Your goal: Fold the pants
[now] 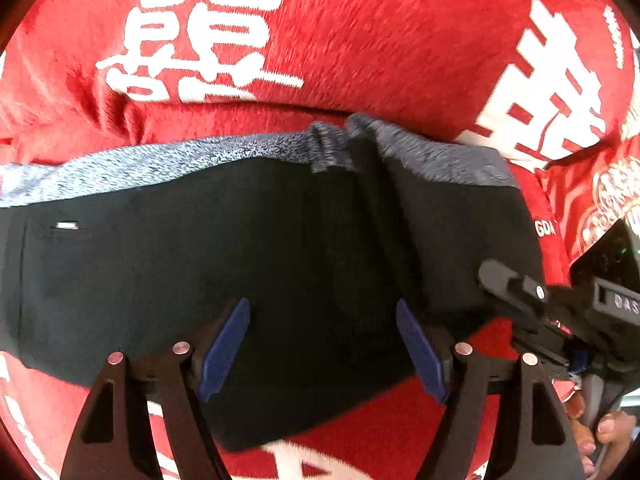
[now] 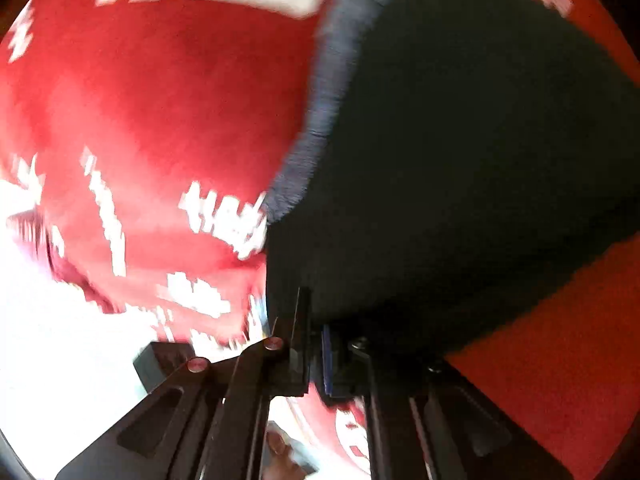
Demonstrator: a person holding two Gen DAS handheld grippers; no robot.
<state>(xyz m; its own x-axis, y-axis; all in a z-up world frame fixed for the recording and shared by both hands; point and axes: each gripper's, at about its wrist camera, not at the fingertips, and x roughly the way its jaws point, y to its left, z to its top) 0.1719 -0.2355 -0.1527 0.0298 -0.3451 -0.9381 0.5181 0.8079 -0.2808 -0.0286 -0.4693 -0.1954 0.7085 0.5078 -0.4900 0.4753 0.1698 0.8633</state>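
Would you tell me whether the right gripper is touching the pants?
Touching: the right wrist view shows the right gripper nearly closed on the edge of the dark pants.

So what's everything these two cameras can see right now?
pants: one, black with a speckled grey waistband, lying folded on the blanket.
blanket: one, red and fuzzy with large white characters, spread under the pants.
left gripper: one, black with blue pads, open, over the near edge of the pants.
right gripper: one, black, at the right edge of the pants; its own view is blurred, and it looks shut on the pants.
hand: one, bare fingers at the lower right, holding the right gripper's handle.
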